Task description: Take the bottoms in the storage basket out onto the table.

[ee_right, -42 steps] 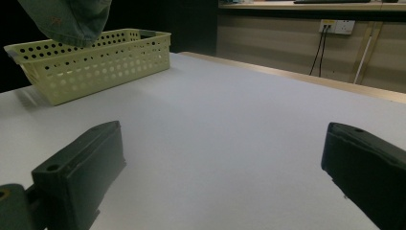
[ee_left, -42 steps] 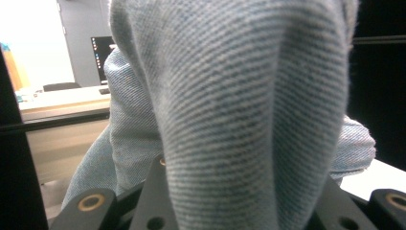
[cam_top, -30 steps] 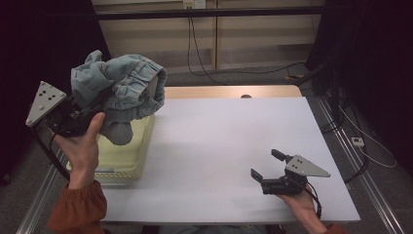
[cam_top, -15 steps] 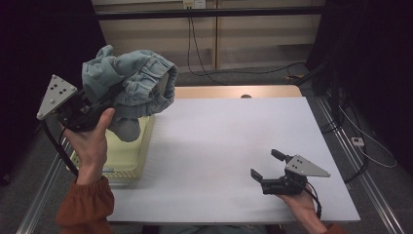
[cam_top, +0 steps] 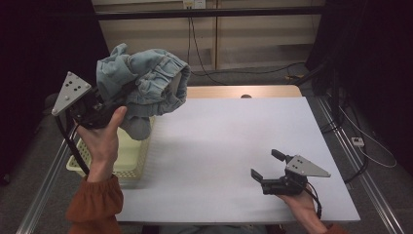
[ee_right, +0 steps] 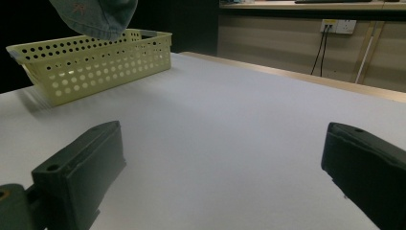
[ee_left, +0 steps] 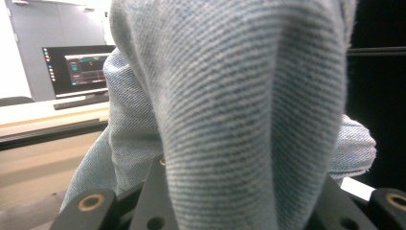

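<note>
A light-blue denim garment point(cam_top: 146, 80) hangs bunched in the air above a pale-yellow perforated basket point(cam_top: 127, 163) at the table's left edge. My left gripper point(cam_top: 119, 95) is shut on it, and the cloth hides the fingertips. In the left gripper view the denim point(ee_left: 239, 105) bulges between the two black jaws. Near the front right of the white table point(cam_top: 234, 126) my right gripper point(cam_top: 266, 164) rests low and open, holding nothing. The right gripper view looks between its spread jaws point(ee_right: 220, 163) across bare tabletop to the basket point(ee_right: 95, 62), with the garment's hem point(ee_right: 95, 17) hanging over it.
A wooden strip point(cam_top: 243, 91) runs along the table's far edge, with cables and a wall behind. Metal rails point(cam_top: 44, 185) flank the table. A lit monitor point(ee_left: 76, 69) stands far off in the left gripper view.
My left hand has carried the denim garment to the right and a little higher over the basket. The right gripper has stayed put.
</note>
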The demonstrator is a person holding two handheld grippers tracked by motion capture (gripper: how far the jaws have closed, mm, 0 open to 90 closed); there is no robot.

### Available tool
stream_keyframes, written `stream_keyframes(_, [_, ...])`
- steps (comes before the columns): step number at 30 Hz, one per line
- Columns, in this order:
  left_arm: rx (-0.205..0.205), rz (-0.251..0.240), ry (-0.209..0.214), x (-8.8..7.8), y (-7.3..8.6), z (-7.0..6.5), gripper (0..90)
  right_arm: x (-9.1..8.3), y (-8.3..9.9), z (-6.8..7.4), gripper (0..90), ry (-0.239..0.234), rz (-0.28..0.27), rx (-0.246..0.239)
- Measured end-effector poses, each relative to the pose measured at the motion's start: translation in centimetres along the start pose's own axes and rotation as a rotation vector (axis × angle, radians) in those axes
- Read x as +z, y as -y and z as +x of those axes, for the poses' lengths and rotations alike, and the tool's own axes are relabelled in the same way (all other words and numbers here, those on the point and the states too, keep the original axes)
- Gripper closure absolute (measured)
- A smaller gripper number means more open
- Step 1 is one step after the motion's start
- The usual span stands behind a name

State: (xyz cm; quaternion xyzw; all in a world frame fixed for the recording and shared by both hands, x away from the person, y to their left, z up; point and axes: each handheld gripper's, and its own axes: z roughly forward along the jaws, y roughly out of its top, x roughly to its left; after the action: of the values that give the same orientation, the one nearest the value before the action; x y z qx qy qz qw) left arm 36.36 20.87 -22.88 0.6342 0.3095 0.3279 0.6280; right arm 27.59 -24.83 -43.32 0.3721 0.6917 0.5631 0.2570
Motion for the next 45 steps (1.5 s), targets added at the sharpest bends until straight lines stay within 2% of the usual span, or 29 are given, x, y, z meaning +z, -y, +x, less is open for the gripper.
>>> stream_keyframes(30, [-0.027,0.043,0.101,4.1,1.1,-2.8,72.1,-0.1,0.0,0.0,0.6,-0.005,-0.003,0.001])
stream_keyframes(45, [-0.038,0.047,0.159,5.7,1.2,-4.7,72.0,-0.2,0.0,0.0,0.6,-0.011,0.000,0.005])
